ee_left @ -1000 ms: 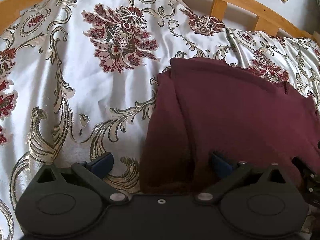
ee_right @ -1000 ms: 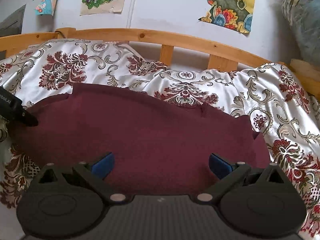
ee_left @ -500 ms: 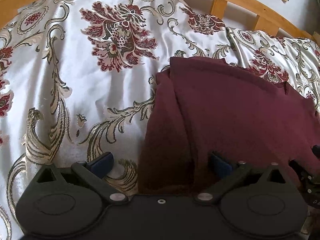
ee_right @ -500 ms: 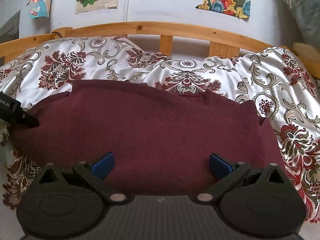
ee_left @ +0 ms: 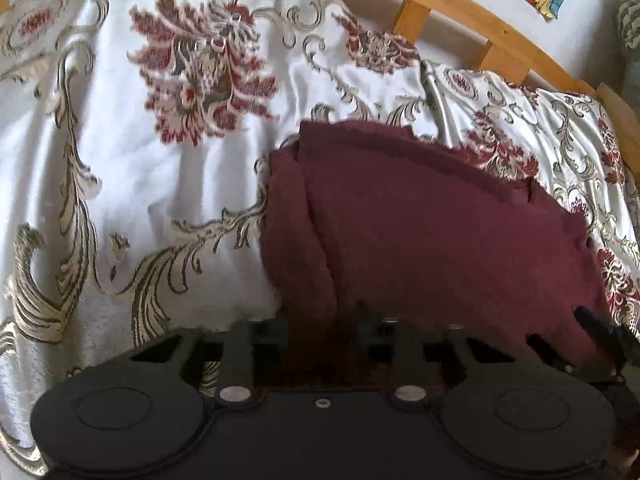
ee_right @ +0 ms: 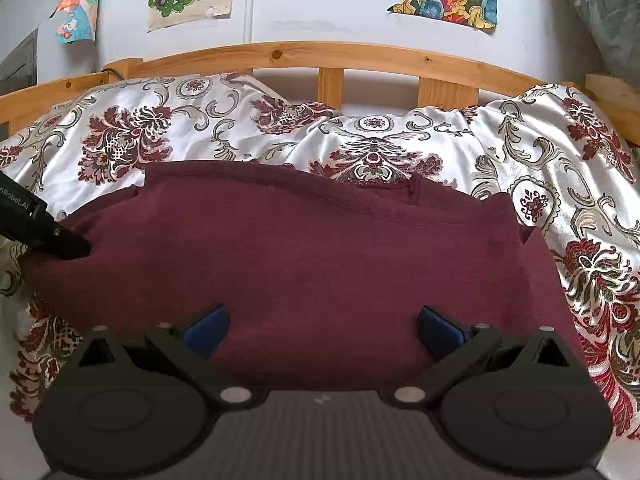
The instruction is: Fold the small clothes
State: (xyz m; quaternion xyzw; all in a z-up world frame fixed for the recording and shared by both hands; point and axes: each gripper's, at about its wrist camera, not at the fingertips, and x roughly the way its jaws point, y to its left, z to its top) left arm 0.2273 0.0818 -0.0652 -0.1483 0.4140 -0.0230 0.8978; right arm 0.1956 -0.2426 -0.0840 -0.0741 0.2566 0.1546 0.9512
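We find a maroon garment lying spread on the bed, over a floral satin bedspread, towards the near edge of the bed and well short of the wooden headboard rail. It appears already doubled at least once: a long fold line runs down its left side in the left wrist view, and a hem shows along its far edge.

The left gripper sits at the garment's near left corner. Its jaws are closing, with a bunch of maroon cloth between them; the picture is blurred there, so we cannot confirm that the pads already press on the fabric. We judge the corner is chosen because lifting it lets the left side be carried across for the next fold.

The right gripper hovers low over the near edge of the garment, its blue pads spread wide apart and clasping nothing. The cloth lies under and between them, unpinched. We judge it is placed to take the same edge further along, so that both corners rise together and the fold stays square.

The task is partly done; the coming fold has not begun.
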